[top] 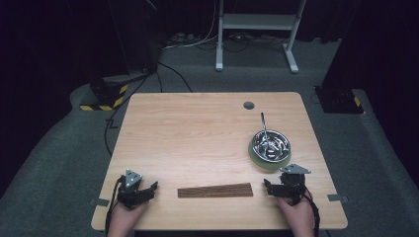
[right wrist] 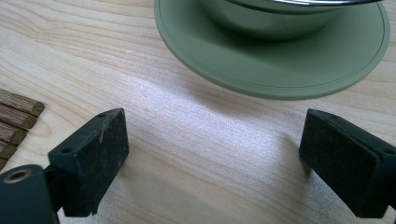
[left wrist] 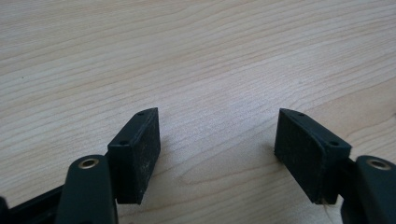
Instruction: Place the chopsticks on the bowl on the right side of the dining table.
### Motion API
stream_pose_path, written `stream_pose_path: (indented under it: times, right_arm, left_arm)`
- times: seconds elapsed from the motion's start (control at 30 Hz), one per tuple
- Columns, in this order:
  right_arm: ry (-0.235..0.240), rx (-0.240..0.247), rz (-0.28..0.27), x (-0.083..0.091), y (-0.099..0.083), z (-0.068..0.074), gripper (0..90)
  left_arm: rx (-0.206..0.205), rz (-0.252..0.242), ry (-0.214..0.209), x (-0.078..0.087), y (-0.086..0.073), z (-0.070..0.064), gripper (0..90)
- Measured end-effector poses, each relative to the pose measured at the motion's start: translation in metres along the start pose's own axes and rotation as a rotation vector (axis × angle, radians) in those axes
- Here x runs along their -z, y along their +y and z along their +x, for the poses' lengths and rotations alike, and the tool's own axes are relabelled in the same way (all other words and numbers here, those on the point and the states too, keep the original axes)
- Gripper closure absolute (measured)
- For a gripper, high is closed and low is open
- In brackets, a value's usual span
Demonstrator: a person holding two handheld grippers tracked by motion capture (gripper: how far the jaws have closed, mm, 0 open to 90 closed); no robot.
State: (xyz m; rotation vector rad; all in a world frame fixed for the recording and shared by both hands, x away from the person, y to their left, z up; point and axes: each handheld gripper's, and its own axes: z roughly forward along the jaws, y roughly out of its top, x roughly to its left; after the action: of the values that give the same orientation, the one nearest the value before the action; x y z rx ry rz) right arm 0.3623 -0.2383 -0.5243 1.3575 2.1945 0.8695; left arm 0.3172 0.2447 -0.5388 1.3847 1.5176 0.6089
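On the worktop, the wooden mat lies near the front edge and serves as the landmark. To its left, well apart from it, the left claw rests low over bare wood, its jaws spread wide with nothing between them; the hand behind it is cut off by the frame's bottom edge. In the right gripper view only the slat ends of the mat peek in at the edge. Just right of the mat, the right claw is also wide open and empty. Beyond it, behind and to the right of the mat, a steel bowl sits on a green plate. A thin metal handle rises from the bowl; its contents are hard to make out.
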Motion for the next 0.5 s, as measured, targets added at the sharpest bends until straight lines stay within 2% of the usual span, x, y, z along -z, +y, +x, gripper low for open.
stream_pose_path:
  times: [0.07, 0.1, 0.23, 0.33, 0.4, 0.43, 0.47, 0.5]
  right_arm:
    - [0.003, 0.0, 0.003, 0.0002, 0.0002, -0.0001, 7.6]
    - [0.001, 0.001, 0.001, -0.0003, 0.0004, 0.0, 7.6]
    - [0.001, 0.001, 0.0, -0.0003, 0.0004, -0.0001, 7.5]
    - [0.0, -0.012, -0.002, 0.0002, -0.0004, 0.0008, 7.6]
    - [0.004, -0.008, 0.003, 0.001, -0.0005, 0.0004, 7.6]
    - [0.005, -0.011, 0.001, 0.0011, -0.0007, 0.0007, 7.7]
    - [0.004, -0.002, -0.003, 0.0011, -0.001, 0.0005, 8.3]
    - [0.014, 0.011, -0.011, 0.0022, -0.0018, 0.0005, 14.4]
  left_arm:
    - [0.0, 0.0, -0.001, 0.0, 0.0, 0.0, 30.8]
    - [-0.021, 0.017, 0.001, 0.0011, -0.0001, 0.0009, 30.2]
    - [-0.015, 0.017, -0.007, -0.0002, -0.0003, -0.0004, 26.3]
    - [-0.042, 0.041, -0.004, 0.001, -0.0003, 0.0006, 25.2]
    - [-0.029, 0.03, -0.004, 0.0001, -0.0007, -0.0008, 24.1]
    - [-0.04, 0.041, -0.003, 0.0007, -0.0007, -0.0003, 23.2]
    - [-0.035, 0.039, -0.001, 0.0005, -0.0007, -0.0007, 22.9]
    - [-0.035, 0.038, 0.001, 0.0004, -0.0008, -0.0008, 22.8]
